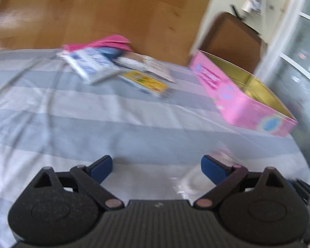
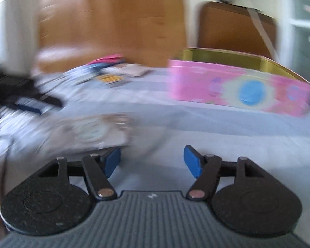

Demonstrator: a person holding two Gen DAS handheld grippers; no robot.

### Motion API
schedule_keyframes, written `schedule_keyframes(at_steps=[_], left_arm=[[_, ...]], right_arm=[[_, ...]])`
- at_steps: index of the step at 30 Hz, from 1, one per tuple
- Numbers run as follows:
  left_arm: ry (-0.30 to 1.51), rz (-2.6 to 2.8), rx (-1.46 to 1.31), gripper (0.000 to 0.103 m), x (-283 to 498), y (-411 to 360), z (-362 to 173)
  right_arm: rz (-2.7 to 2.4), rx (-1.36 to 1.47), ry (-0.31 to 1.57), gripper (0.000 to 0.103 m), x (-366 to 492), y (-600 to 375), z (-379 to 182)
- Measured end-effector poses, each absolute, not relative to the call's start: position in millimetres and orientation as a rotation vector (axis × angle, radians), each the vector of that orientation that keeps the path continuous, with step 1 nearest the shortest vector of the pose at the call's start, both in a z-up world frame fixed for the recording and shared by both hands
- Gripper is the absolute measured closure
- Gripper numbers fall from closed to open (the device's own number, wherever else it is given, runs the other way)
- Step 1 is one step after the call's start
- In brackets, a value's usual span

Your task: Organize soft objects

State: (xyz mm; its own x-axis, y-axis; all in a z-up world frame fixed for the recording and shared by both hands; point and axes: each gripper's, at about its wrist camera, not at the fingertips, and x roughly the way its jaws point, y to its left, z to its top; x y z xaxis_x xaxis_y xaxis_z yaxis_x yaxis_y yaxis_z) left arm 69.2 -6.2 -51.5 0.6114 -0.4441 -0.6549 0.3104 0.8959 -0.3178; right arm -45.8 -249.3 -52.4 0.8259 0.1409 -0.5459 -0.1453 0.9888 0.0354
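Packets [image 1: 113, 66] lie heaped at the far side of the striped bedsheet [image 1: 93, 119], left of the open pink tin [image 1: 243, 101]. Left claw [image 1: 157, 166] and right claw [image 2: 152, 161] both gape empty; a blurred clear packet [image 2: 93, 132] lies just beside the right claw's left finger.

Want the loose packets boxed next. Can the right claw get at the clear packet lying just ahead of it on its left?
Probably yes. The right claw is open and holds nothing, the clear packet lies just beyond its left finger on the striped sheet, and nothing lies between. Blur hides detail.
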Motion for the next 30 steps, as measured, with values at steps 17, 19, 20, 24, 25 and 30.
schedule_keyframes(at_steps=[17,19,20,24,25,30], left_arm=[[0.831,-0.641,-0.052,0.028,65,-49,-56],[0.858,-0.663,-0.140,0.031,70,-41,-56],[0.868,-0.660,-0.171,0.032,71,-38,-56],[0.895,-0.697,-0.221,0.033,68,-37,-57],[0.896,-0.707,-0.220,0.033,66,-38,-57],[0.890,-0.699,-0.241,0.026,69,-35,-58]], right_arm=[[0.400,0.669,0.728,0.047,-23,-286,-60],[0.405,0.684,0.737,0.054,-16,-282,-60],[0.400,0.672,0.729,0.056,-12,-279,-61],[0.355,0.704,0.710,0.071,-3,-289,-66],[0.344,0.720,0.708,0.071,-1,-292,-69],[0.319,0.735,0.692,0.070,-8,-301,-70]])
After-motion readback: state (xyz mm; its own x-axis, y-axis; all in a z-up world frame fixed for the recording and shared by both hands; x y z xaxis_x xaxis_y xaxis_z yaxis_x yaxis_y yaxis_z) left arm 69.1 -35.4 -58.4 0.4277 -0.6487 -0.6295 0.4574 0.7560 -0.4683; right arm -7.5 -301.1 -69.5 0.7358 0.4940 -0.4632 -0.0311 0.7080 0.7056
